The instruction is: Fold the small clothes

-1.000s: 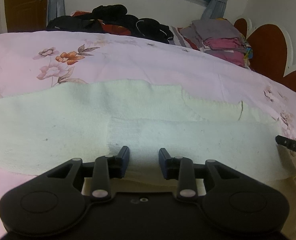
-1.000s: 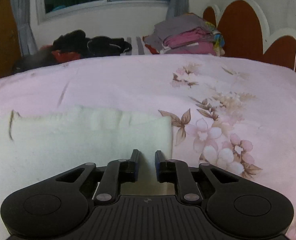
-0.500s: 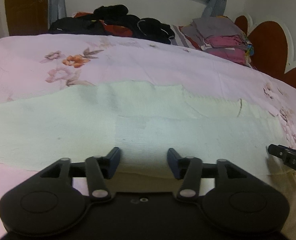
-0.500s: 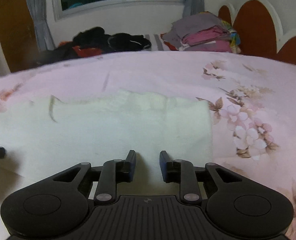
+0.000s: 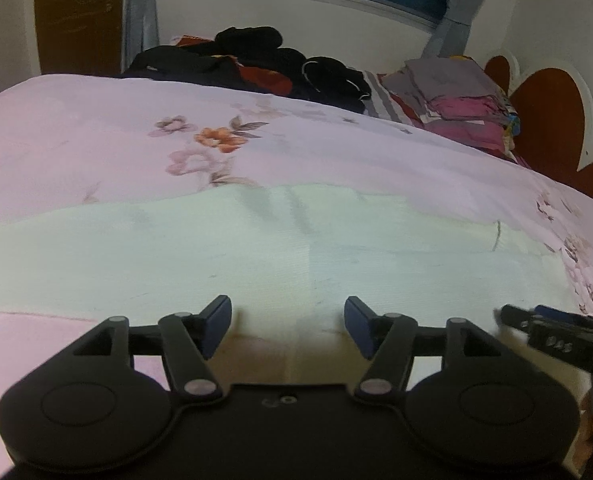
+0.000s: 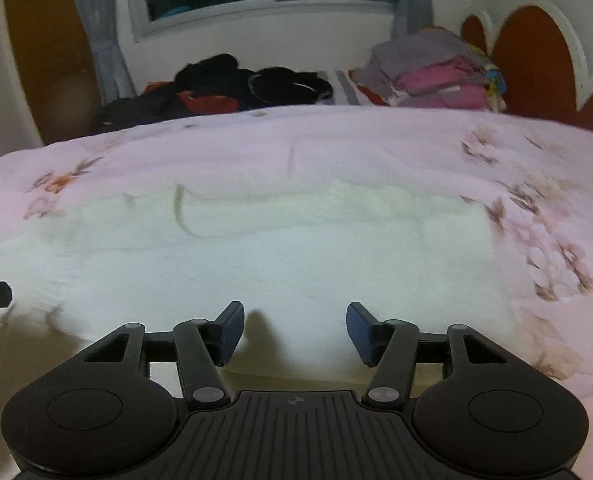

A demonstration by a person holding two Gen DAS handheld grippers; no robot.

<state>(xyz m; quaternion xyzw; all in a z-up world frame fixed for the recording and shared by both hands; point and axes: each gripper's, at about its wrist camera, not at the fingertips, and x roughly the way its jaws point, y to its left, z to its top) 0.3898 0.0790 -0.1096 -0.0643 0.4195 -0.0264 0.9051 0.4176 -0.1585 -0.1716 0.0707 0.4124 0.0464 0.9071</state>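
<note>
Both grippers now back from cream garment (image 5: 256, 248), jaws just opening; left gripper (image 5: 288, 320) fingers wide, empty; right gripper (image 6: 295, 326) wide, empty; garment flat on pink floral bedspread (image 5: 96, 128)

Cream knit garment (image 5: 224, 248) is showing a fine ribbed, matt, slightly fuzzy weave, lying on smooth matt pink floral cotton-like bedspread (image 5: 96, 140). Left gripper (image 5: 288, 322) and right gripper (image 6: 295, 330) are looking matt black plastic with dull blue rubbery pads (image 6: 232, 332) and small metal pivot pins.
</note>
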